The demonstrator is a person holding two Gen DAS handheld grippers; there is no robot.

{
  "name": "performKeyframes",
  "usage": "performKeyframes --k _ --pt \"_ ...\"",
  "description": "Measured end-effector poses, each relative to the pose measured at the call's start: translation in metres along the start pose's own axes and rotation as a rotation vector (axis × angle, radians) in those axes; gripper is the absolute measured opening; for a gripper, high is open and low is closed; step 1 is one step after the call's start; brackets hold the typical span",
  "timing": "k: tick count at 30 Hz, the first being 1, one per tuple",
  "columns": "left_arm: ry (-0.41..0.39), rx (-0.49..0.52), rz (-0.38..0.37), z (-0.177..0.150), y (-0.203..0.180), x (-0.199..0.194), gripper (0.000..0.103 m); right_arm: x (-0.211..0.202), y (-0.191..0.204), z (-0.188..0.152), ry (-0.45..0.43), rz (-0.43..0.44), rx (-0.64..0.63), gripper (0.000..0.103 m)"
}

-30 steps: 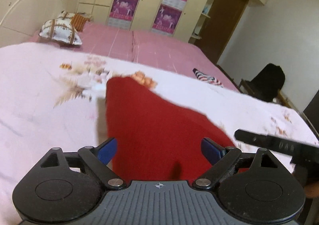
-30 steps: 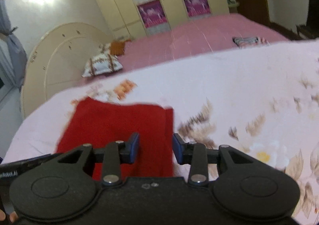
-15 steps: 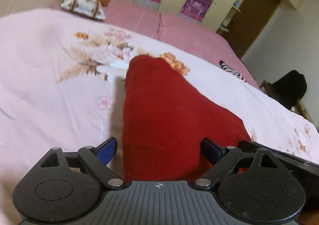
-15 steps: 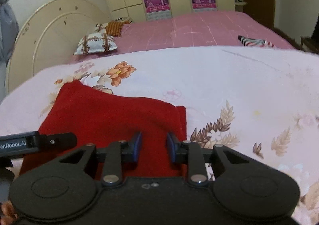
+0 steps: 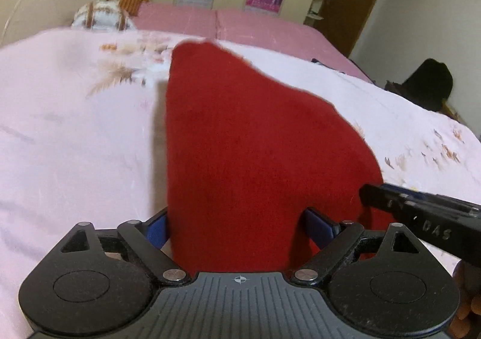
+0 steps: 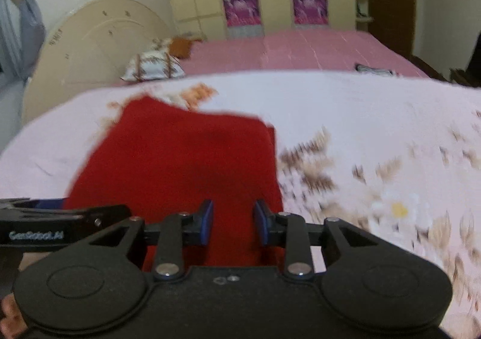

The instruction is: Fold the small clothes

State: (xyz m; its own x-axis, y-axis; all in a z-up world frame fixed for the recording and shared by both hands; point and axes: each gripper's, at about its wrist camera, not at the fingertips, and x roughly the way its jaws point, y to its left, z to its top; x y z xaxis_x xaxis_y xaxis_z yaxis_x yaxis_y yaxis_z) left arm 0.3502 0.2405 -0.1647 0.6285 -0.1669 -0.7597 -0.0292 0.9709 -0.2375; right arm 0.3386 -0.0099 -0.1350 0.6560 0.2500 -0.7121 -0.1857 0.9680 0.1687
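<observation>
A red cloth (image 5: 255,143) lies flat on the pale pink floral bedspread (image 5: 75,143), with a second layer showing along its right edge (image 6: 272,140). My left gripper (image 5: 237,229) is open wide, and the cloth's near edge lies between its blue pads (image 5: 156,230) without being pinched. My right gripper (image 6: 234,221) hovers over the cloth's near right corner. Its jaws are narrow and opening, with red cloth showing in the gap and neither pad pressing on it. Each gripper appears at the edge of the other's view: the right gripper (image 5: 421,212) and the left gripper (image 6: 60,218).
A patterned pillow (image 6: 153,67) and a cream headboard (image 6: 90,44) stand at the far left. A striped garment (image 6: 374,68) lies on the pink sheet (image 6: 300,50). Wardrobe doors with purple posters (image 6: 240,8) line the back wall. A dark chair (image 5: 427,83) stands right of the bed.
Both grippers came down closer to the red cloth's near edge, which now fills more of both views. The right jaws stand slightly narrower than a second ago. The cloth stays flat.
</observation>
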Motion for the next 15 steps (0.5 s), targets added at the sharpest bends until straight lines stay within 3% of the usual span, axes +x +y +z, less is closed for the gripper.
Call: performKeyframes --k 9,11,13,15 --pt "-0.025 0.028 0.021 -0.015 -0.008 -0.033 0.091 -0.050 0.008 -0.012 -0.057 -0.005 -0.014 0.033" --pt "-0.016 0.044 0.015 -0.021 -0.013 -0.035 0.091 -0.054 0.005 -0.021 -0.040 -0.010 0.005 0.033" --pt "-0.008 0.070 0.027 -0.026 -0.016 -0.031 0.103 -0.053 0.005 -0.032 -0.012 -0.031 -0.009 0.033" --pt "0.012 0.079 0.045 -0.032 -0.018 -0.026 0.103 -0.045 0.004 -0.040 0.034 -0.072 -0.017 0.034"
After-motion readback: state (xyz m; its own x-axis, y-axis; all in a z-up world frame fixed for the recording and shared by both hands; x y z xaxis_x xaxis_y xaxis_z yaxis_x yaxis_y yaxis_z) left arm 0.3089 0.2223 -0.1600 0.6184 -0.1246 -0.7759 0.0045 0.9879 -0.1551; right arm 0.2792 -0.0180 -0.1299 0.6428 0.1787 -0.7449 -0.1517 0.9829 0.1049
